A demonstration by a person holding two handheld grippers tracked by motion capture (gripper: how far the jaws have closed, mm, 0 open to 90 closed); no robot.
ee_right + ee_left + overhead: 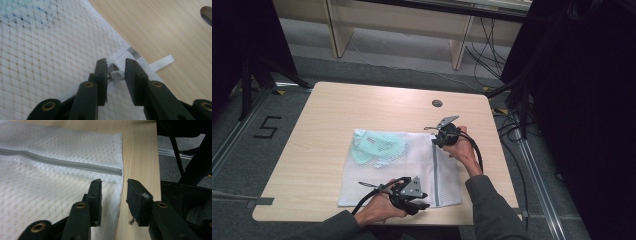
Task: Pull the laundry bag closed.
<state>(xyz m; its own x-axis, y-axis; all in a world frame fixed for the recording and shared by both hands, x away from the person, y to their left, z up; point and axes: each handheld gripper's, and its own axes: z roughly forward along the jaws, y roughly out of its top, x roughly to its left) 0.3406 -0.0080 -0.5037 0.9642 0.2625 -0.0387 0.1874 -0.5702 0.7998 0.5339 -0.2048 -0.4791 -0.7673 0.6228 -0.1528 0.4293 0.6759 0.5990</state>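
A white mesh laundry bag point(387, 175) lies flat on the wooden table point(327, 115), with a pale green garment point(374, 145) inside its far left part. A grey zipper point(436, 175) runs along the bag's right side. At the zipper's far end, my right gripper point(437, 141) is shut on the small white zipper pull point(118, 74), which sits between the jaws of the right gripper point(116, 72). My left gripper point(424, 204) is at the bag's near edge. In its own view the left gripper point(113, 195) is open, its jaws either side of the bag's hem just below the zipper point(62, 162).
A round cable hole point(437, 103) is in the table beyond the bag. A white ribbon loop point(162, 62) sticks out from the bag's corner. Black cables trail from both grippers. Dark stands and cables crowd the floor to the right of the table.
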